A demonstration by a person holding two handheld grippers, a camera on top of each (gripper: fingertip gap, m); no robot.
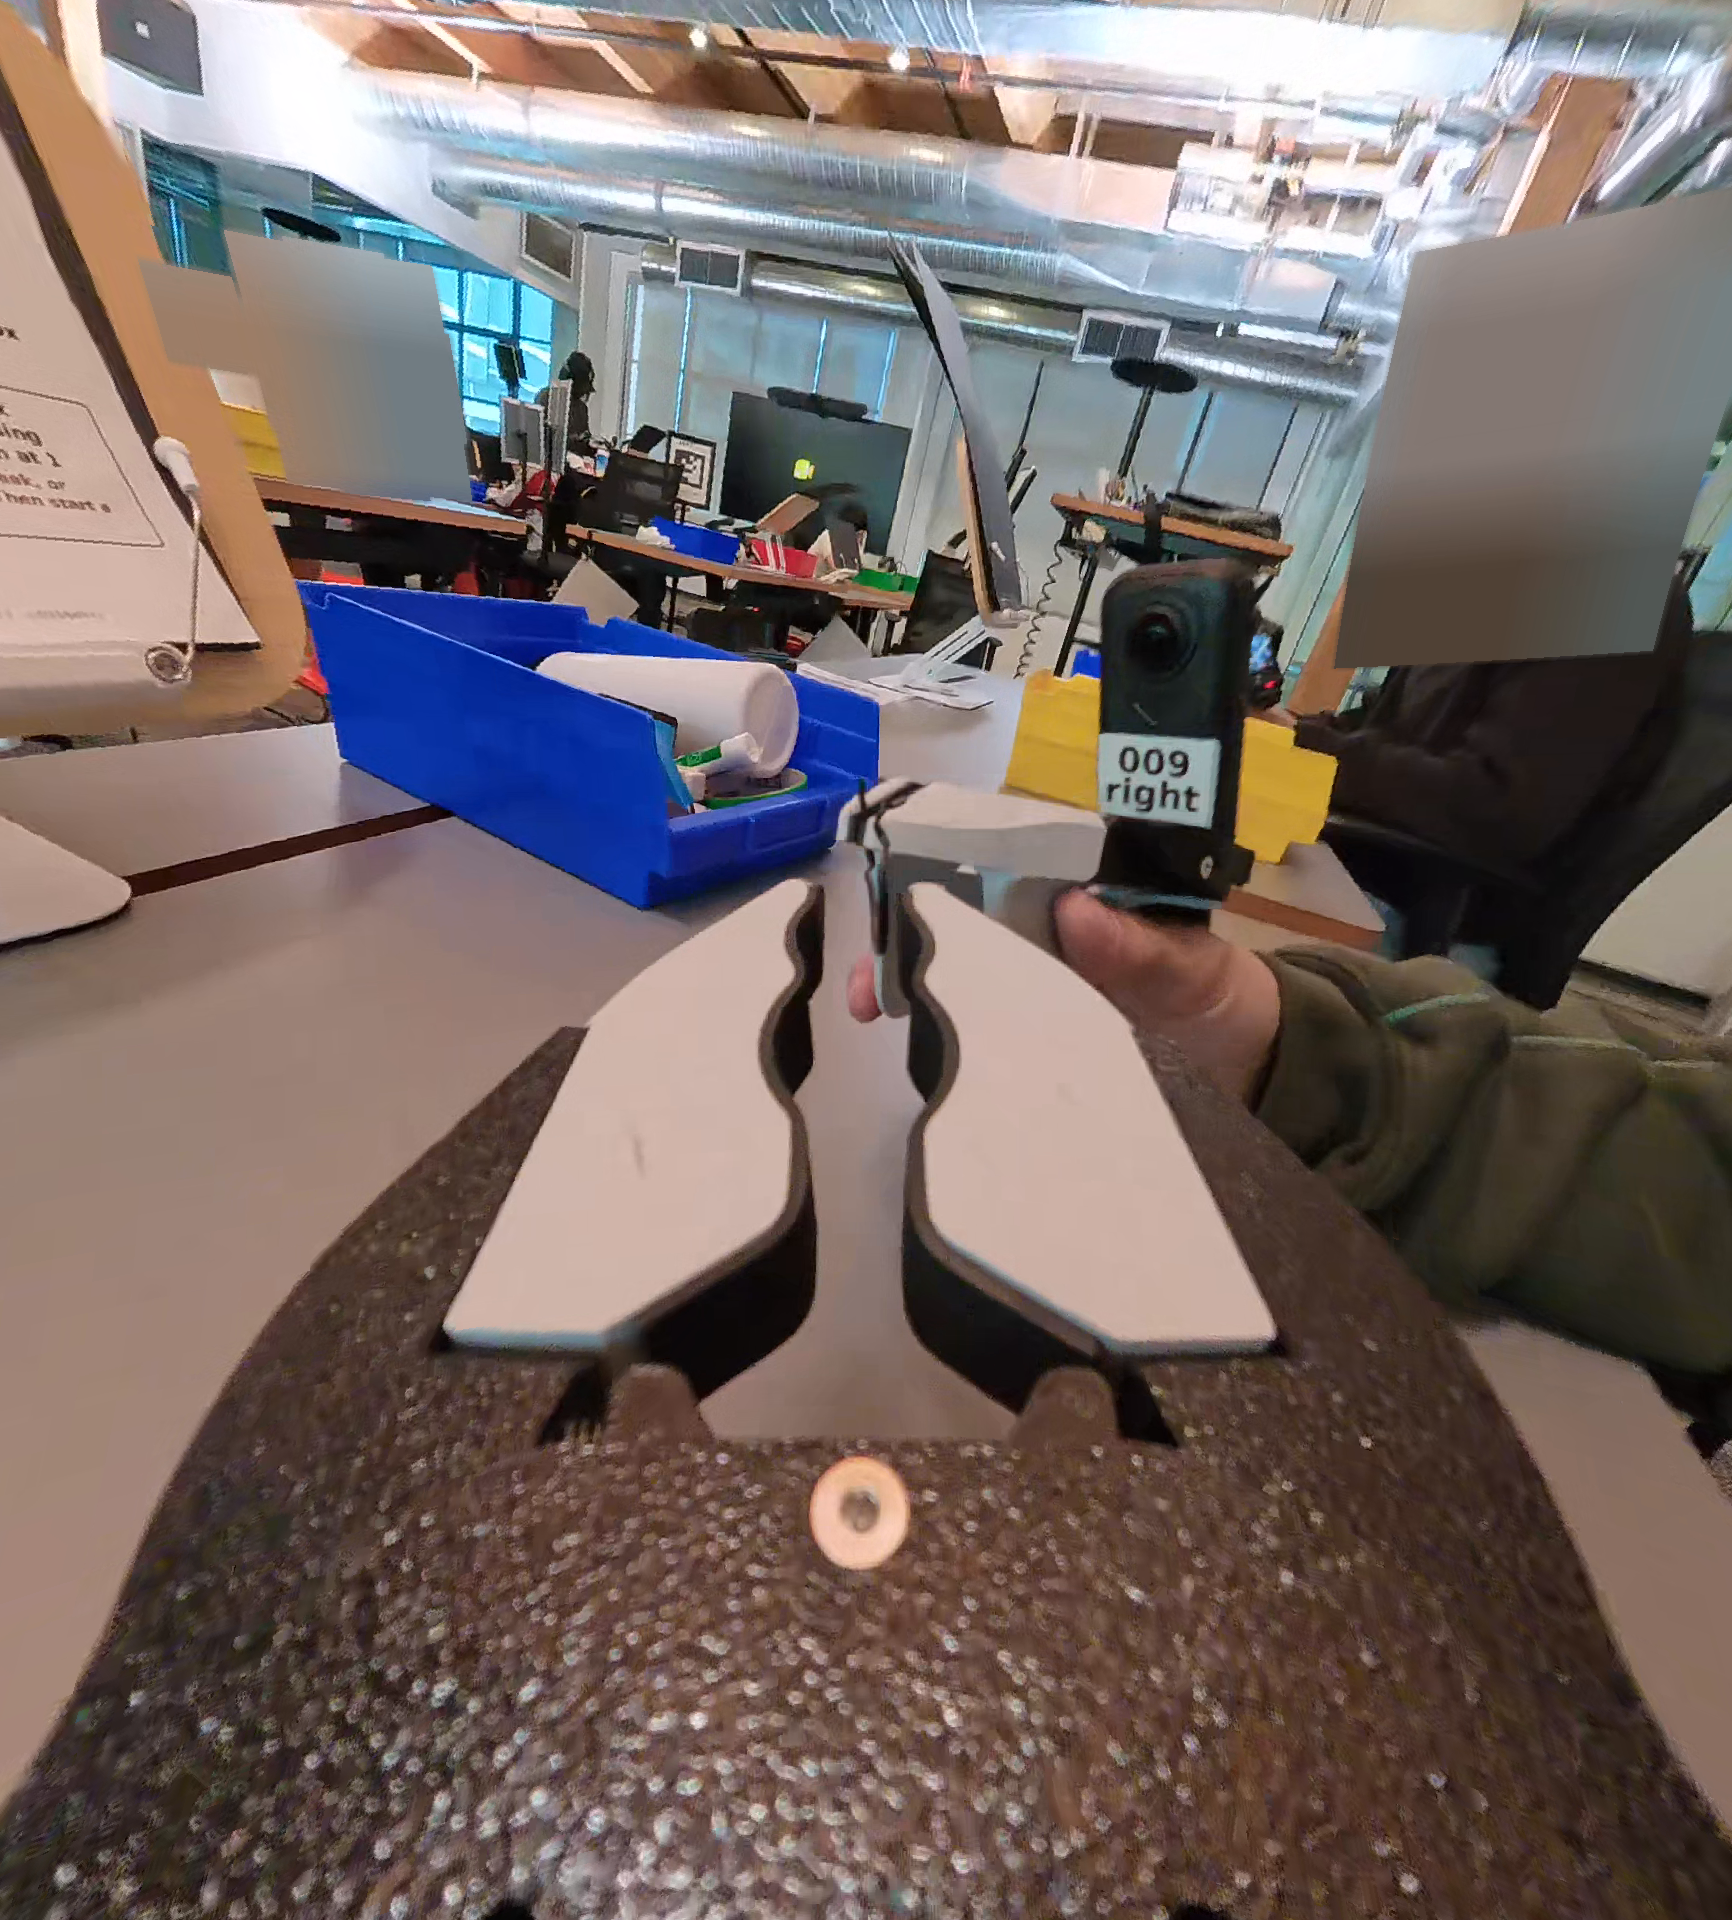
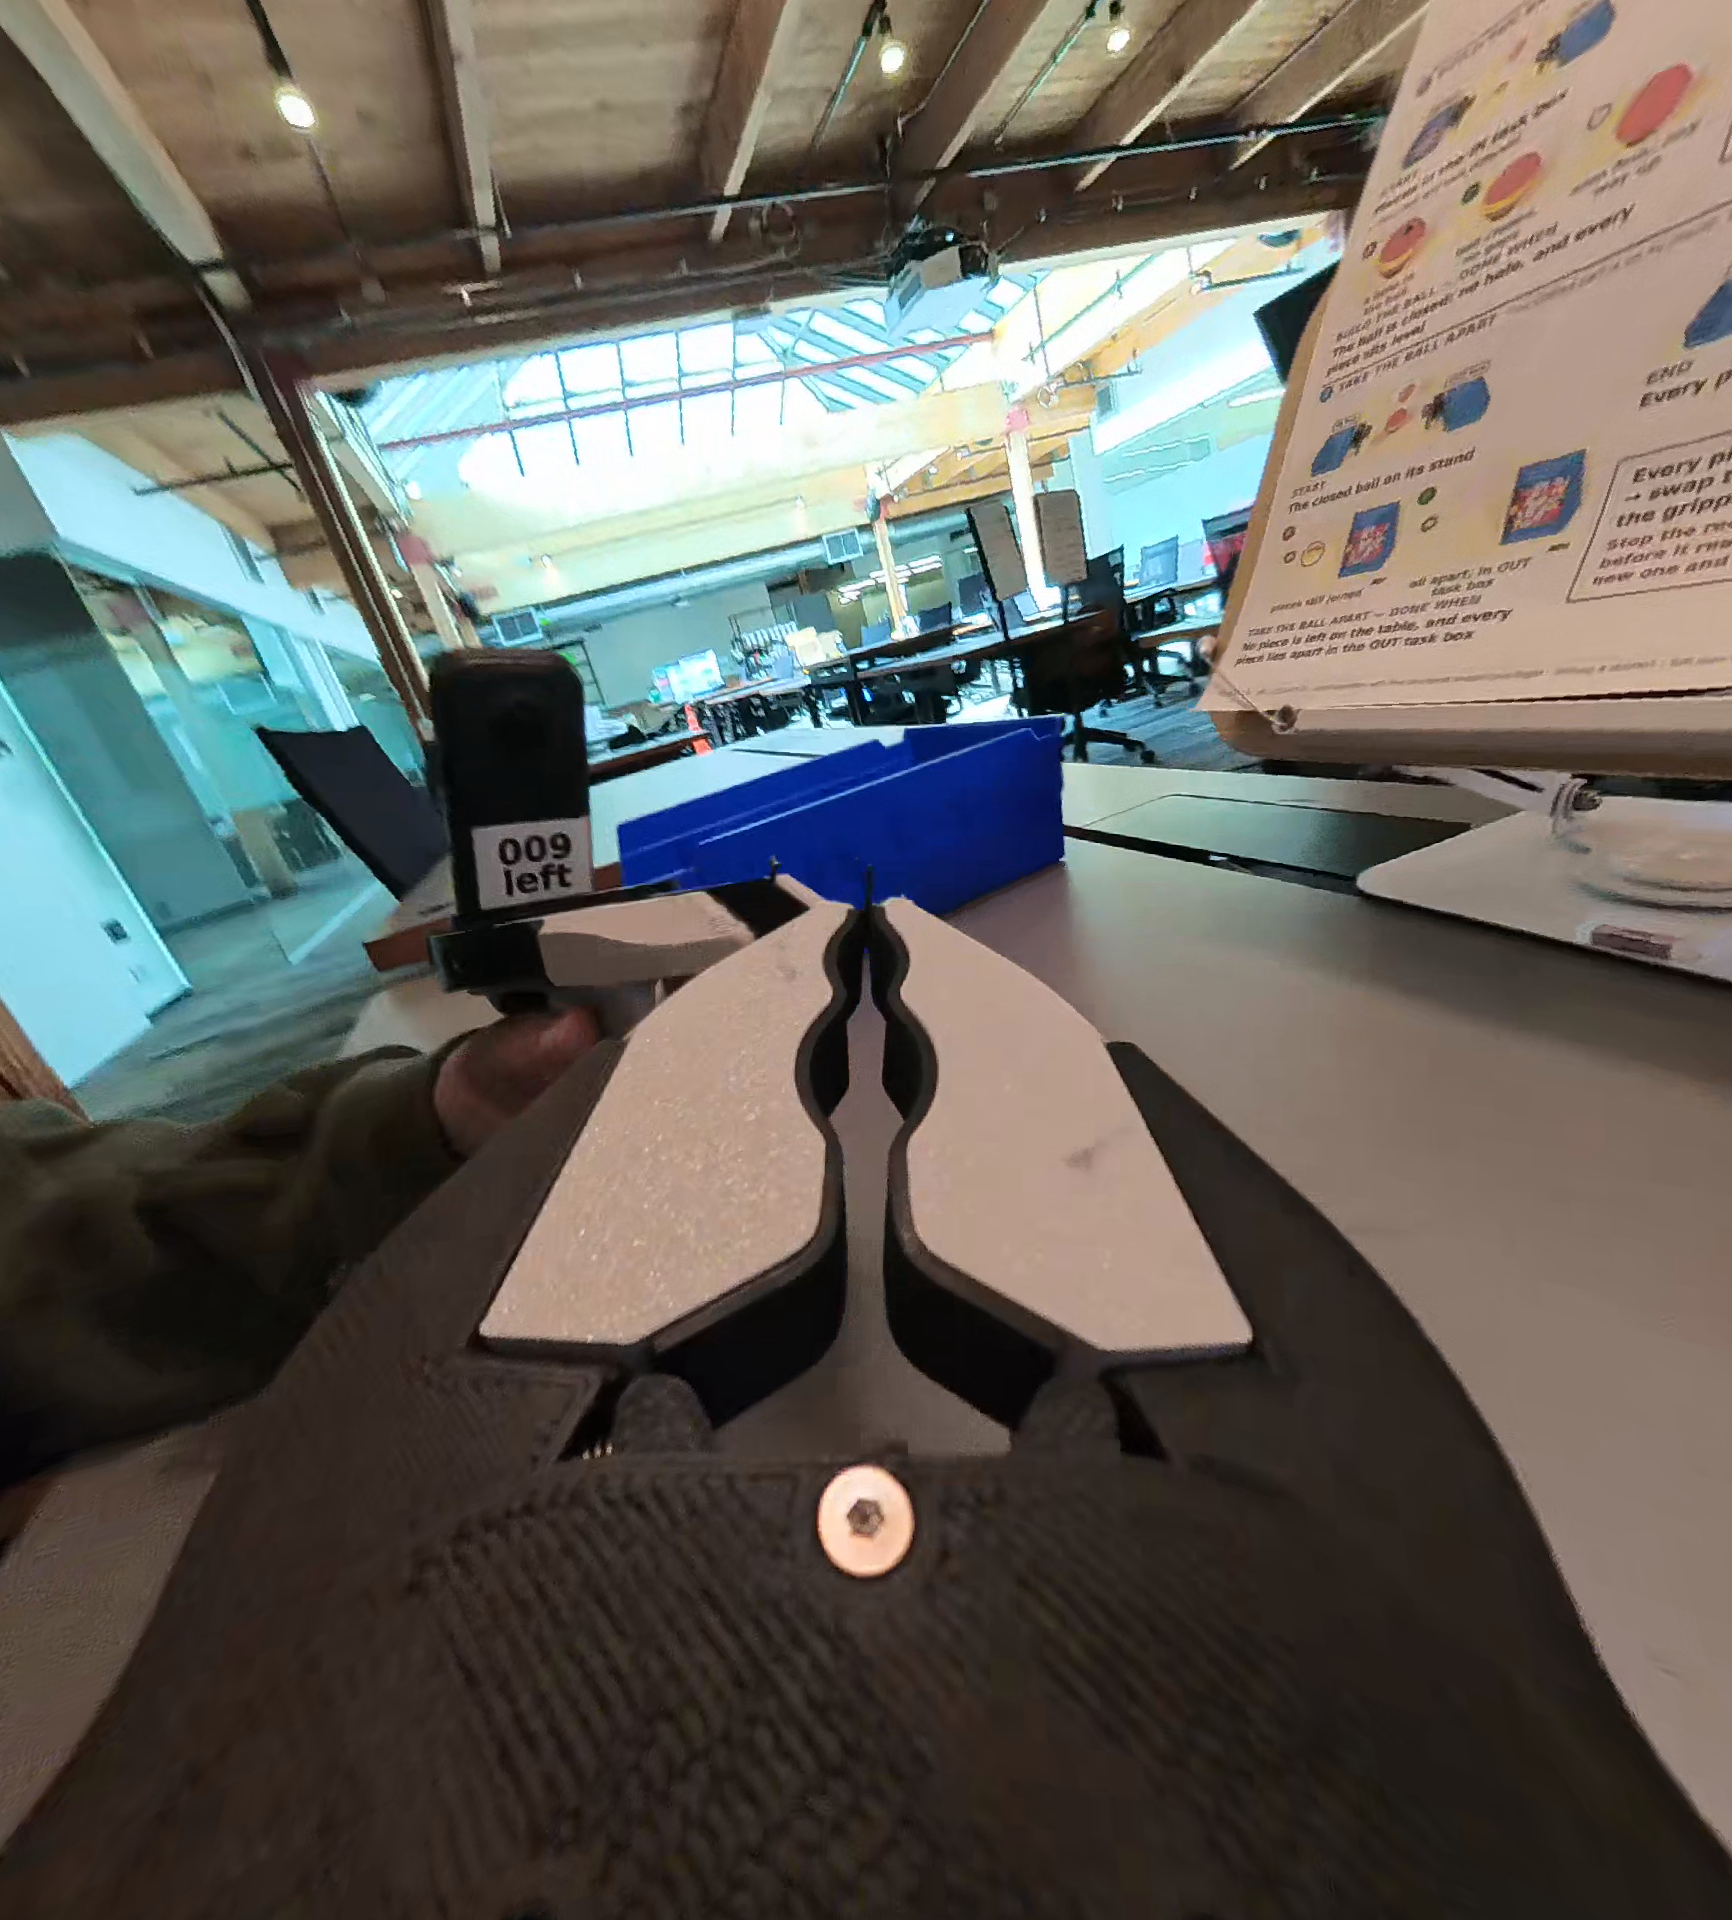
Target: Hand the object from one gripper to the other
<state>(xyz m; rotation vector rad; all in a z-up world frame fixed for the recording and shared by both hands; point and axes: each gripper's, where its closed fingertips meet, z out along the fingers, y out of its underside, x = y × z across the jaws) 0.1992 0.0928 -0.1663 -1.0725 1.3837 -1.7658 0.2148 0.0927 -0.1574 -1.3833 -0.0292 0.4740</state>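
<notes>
My right gripper (image 2: 867, 920) is shut, or nearly so, on a thin black piece (image 2: 869, 885) that sticks up a little from between its tips. What the piece is cannot be told. My left gripper (image 1: 864, 909) is open by a narrow gap and holds nothing. In the left wrist view the right gripper (image 1: 872, 862) comes in from the right, and its tip with the thin black piece (image 1: 876, 883) stands in line with the gap of my left fingers. In the right wrist view the left gripper (image 2: 768, 904) comes in from the left, close to my right tips.
A blue bin (image 1: 529, 748) with a white roll in it stands on the grey table (image 1: 218, 1039), and a yellow bin (image 1: 1049, 748) is behind. The blue bin (image 2: 841, 821) also shows ahead of my right gripper. An instruction sheet on a stand (image 2: 1568, 364) is at the table's side. A hand in an olive sleeve (image 1: 1153, 977) holds the right gripper. My left and right fingertips are right by each other.
</notes>
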